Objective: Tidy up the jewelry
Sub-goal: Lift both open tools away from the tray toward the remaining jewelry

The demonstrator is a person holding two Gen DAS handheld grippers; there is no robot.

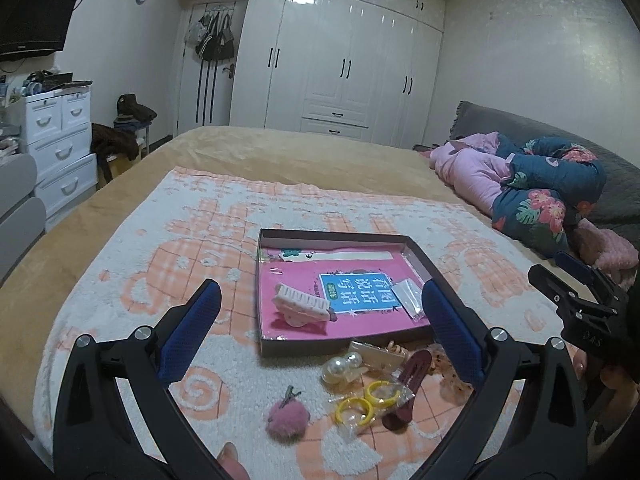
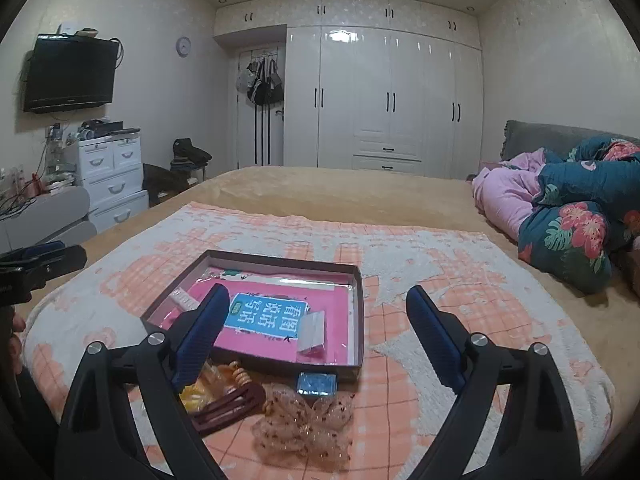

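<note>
My left gripper (image 1: 320,312) hangs wide open over the towel's (image 1: 120,248) near edge, holding nothing. Between its fingers I see the shallow box (image 1: 340,236) with a cream hair claw (image 1: 304,306) inside. Just before the box lie pearl clips (image 1: 340,366), yellow rings (image 1: 368,400) and a pink pompom clip (image 1: 286,416).

By the near edge of the one tray (image 1: 418,254) I count two yellow hoops (image 1: 366,398), one pink pompom clip (image 1: 288,416), one maroon snap clip (image 2: 228,406) and one sheer bow (image 2: 306,426); inside lie one claw clip (image 1: 302,306) and one small packet (image 2: 312,330).

Hair clips (image 1: 372,376) heaped before tray (image 1: 344,342) — claw clip (image 1: 302,306) inside
</note>
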